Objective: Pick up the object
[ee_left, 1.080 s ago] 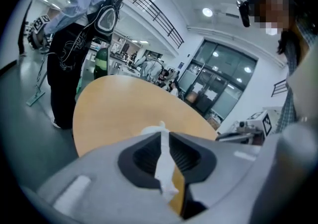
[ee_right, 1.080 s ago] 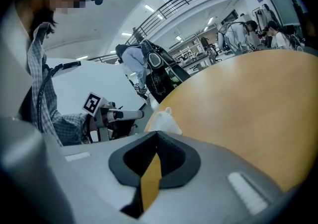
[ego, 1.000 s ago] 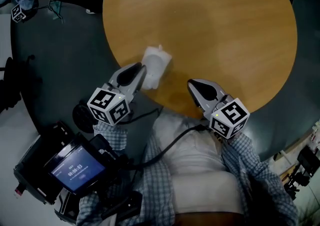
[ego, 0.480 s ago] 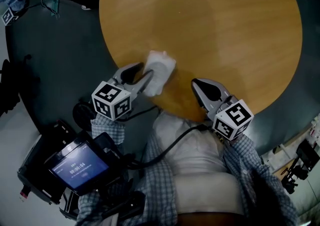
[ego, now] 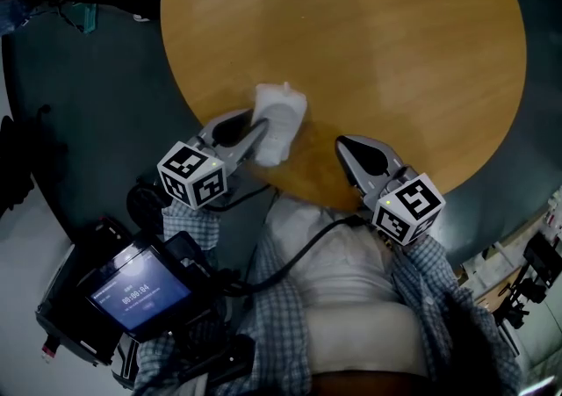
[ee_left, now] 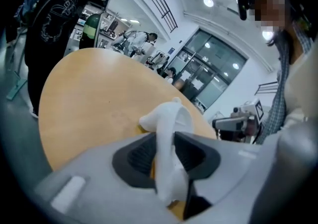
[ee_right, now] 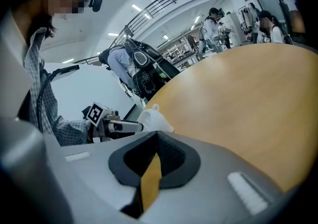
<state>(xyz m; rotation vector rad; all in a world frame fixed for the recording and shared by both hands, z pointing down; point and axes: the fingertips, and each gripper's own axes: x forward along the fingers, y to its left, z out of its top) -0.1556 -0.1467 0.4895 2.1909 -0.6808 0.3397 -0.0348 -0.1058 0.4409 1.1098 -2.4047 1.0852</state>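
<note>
One white, thin-walled moulded object (ego: 279, 122) with a small top nub

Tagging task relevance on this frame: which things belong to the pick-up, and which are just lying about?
In the job:
- white object
- left gripper: its jaws have just been closing, with the pads on the object
- round wooden table under it

Lying about:
- right gripper: jaws together, empty, off to the side
- black device with lit screen, off the table
</note>
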